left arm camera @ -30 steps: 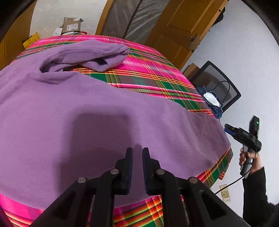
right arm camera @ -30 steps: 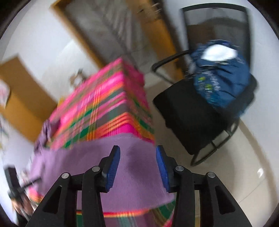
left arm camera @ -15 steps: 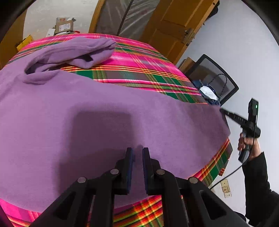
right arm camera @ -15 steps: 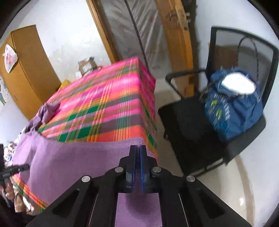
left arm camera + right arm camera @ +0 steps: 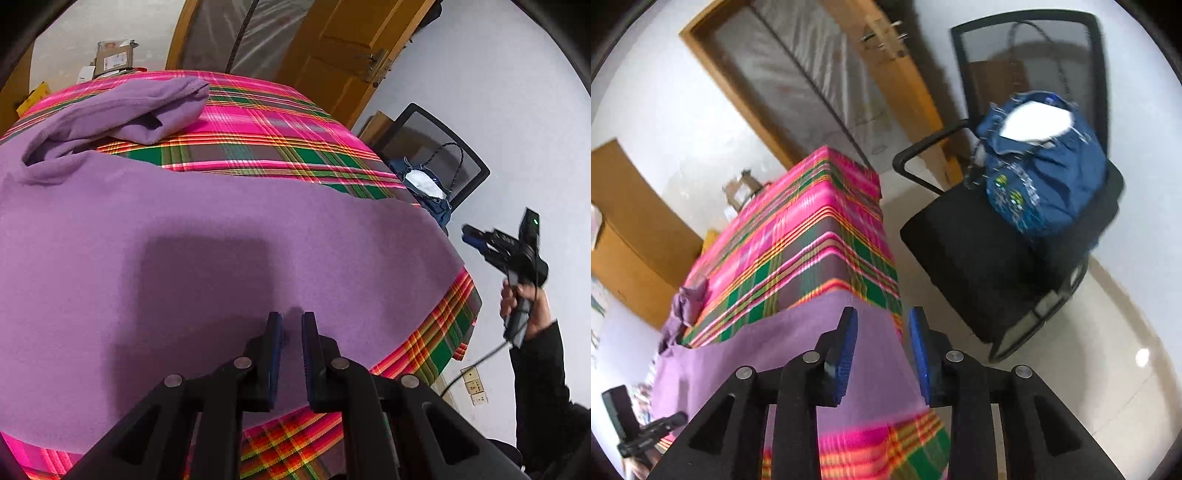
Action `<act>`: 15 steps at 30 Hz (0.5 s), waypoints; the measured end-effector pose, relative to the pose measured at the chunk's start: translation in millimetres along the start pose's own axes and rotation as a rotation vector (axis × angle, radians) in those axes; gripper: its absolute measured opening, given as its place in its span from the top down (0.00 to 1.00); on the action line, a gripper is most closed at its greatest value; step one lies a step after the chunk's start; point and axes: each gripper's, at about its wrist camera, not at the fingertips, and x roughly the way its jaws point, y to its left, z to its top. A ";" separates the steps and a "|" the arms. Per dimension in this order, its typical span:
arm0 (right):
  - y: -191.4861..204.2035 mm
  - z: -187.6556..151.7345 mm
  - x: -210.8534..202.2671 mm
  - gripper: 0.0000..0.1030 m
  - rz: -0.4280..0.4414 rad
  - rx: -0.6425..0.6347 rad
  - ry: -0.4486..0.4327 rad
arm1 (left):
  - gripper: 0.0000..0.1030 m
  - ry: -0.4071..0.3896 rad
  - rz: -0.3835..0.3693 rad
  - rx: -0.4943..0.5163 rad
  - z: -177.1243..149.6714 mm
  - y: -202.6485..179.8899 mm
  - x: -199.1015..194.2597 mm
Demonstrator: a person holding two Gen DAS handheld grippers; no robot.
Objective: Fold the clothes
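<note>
A purple garment (image 5: 221, 240) lies spread flat over the near half of the plaid-covered table (image 5: 277, 140), with one sleeve (image 5: 140, 107) bunched at the far left. My left gripper (image 5: 291, 317) sits low over the garment's near part; its fingers stand a narrow gap apart with purple cloth showing between them. My right gripper (image 5: 881, 314) is open just above the garment's corner (image 5: 871, 332), which hangs over the table's right end. In the left wrist view the right gripper (image 5: 467, 234) is held in a hand, off the table's right edge and clear of the cloth.
A black mesh chair (image 5: 979, 251) carrying a blue bag (image 5: 1045, 173) stands just beyond the table's right end. A wooden door (image 5: 351, 48) and a plastic-covered doorway are behind it. Cardboard boxes (image 5: 110, 59) sit past the far edge, and a wooden cabinet (image 5: 624, 229) on the left.
My right gripper closed on the garment's right corner half a second ago; it has now opened, let go and drawn back from the table. The left gripper has barely moved.
</note>
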 end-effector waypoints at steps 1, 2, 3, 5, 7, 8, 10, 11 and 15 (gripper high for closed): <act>2.9 -6.4 -4.5 0.69 0.008 -0.001 -0.005 | 0.90 -0.002 0.001 0.002 -0.1 -0.5 0.4; 9.6 -12.2 -6.7 0.69 0.020 -0.015 -0.008 | 0.90 -0.002 0.002 0.004 0.0 -1.4 0.8; 19.2 -18.3 -8.3 0.69 0.033 -0.037 -0.010 | 0.90 -0.004 0.003 0.007 -0.6 -2.9 0.4; 47.9 -31.5 -9.2 0.69 0.061 -0.106 -0.011 | 0.90 -0.017 0.005 0.008 -2.5 -2.6 -5.1; 78.3 -44.8 -4.7 0.69 0.097 -0.184 0.008 | 0.90 -0.030 0.007 0.009 -4.4 -2.3 -10.7; 93.9 -51.5 -1.2 0.68 0.116 -0.225 0.023 | 0.90 -0.036 0.009 0.010 -5.3 -2.1 -13.4; 125.1 -65.4 5.7 0.67 0.156 -0.309 0.054 | 0.90 -0.049 0.011 0.011 -7.2 -1.8 -19.0; 140.6 -73.5 9.2 0.67 0.179 -0.355 0.073 | 0.90 -0.057 0.015 0.009 -8.1 -0.7 -22.1; 195.6 -108.8 19.1 0.67 0.238 -0.549 0.121 | 0.90 -0.082 0.068 -0.053 -14.8 22.5 -35.6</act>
